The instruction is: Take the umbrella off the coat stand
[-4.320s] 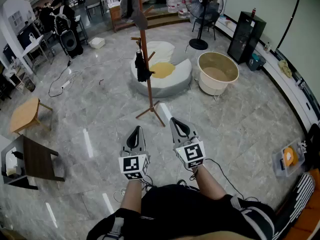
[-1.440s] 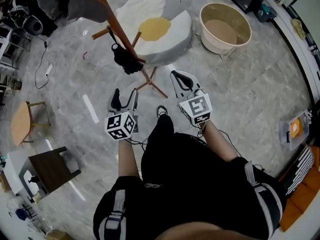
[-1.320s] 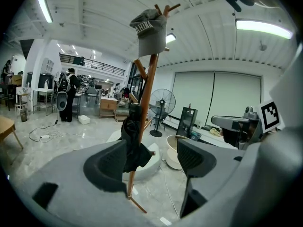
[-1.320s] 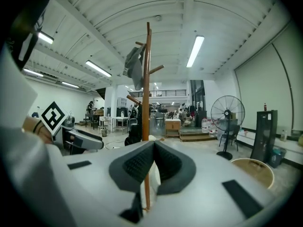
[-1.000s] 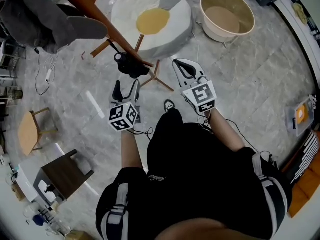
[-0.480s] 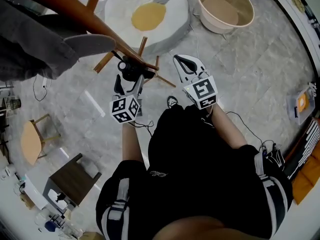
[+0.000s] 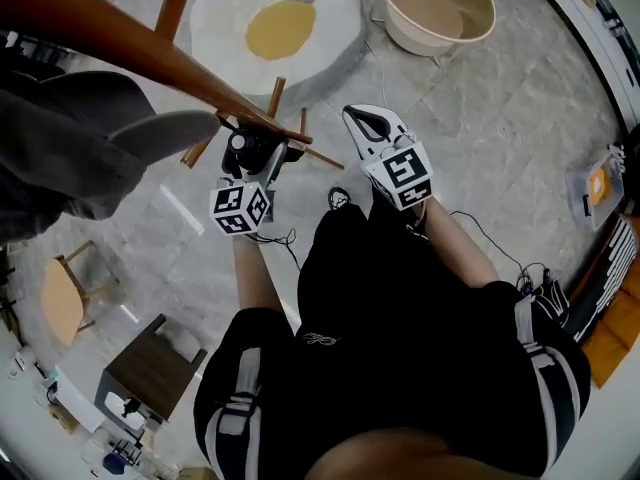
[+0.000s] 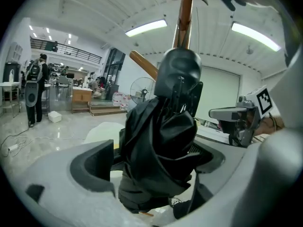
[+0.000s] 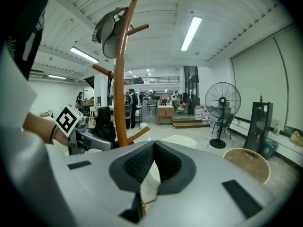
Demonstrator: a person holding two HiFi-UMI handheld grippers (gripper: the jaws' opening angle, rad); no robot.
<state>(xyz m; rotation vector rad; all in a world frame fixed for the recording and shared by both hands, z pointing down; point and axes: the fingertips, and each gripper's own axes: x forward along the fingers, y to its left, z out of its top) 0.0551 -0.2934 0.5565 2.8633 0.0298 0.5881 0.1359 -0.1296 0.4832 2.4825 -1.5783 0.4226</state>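
Left tongs (image 8: pixel 151 167): just opened wide, umbrella (image 8: pixel 161 126) between them, unclamped.
Right tongs (image 9: pixel 152 148): together, empty.
Umbrella: on stand (image 9: pixel 122 89); you clamp, lift.

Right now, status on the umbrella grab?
Left gripper jaws have just been opening, umbrella between them, unclamped. Right gripper jaws shut, empty. Umbrella hanging on coat stand; grey cap hangs higher up.
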